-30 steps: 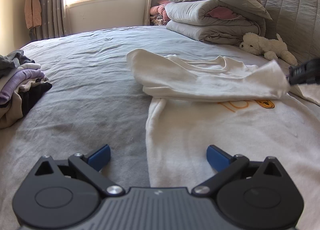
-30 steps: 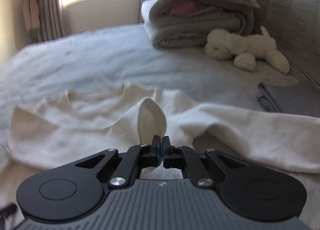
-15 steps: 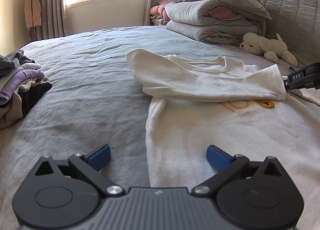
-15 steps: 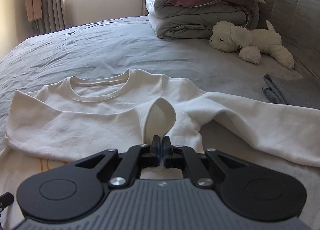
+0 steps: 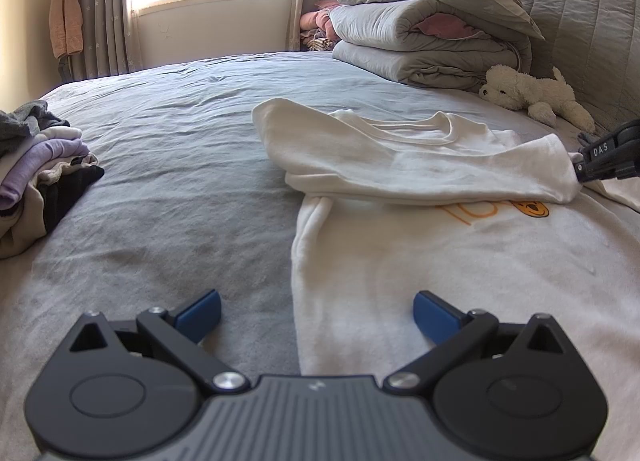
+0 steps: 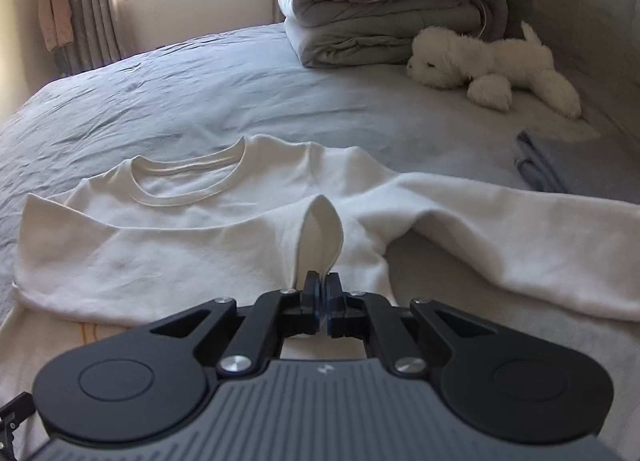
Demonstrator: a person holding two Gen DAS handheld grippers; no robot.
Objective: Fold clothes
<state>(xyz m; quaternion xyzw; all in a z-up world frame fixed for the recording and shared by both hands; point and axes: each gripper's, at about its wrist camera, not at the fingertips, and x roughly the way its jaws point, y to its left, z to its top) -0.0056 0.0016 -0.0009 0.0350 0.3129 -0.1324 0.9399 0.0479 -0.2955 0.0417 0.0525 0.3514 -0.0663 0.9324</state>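
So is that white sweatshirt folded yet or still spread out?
Partly folded. One sleeve lies across the chest of the sweatshirt, its cuff pinched in the right gripper; the other sleeve is still stretched out sideways.

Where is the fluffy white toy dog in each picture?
Left wrist view: the toy dog lies far right, near the top, beside the headboard, below the folded quilts.
Right wrist view: the toy dog is upper right, bigger and closer, again just right of the folded quilts.
Shared landmark: the white sweatshirt's round collar, lying in front of the dog in both.
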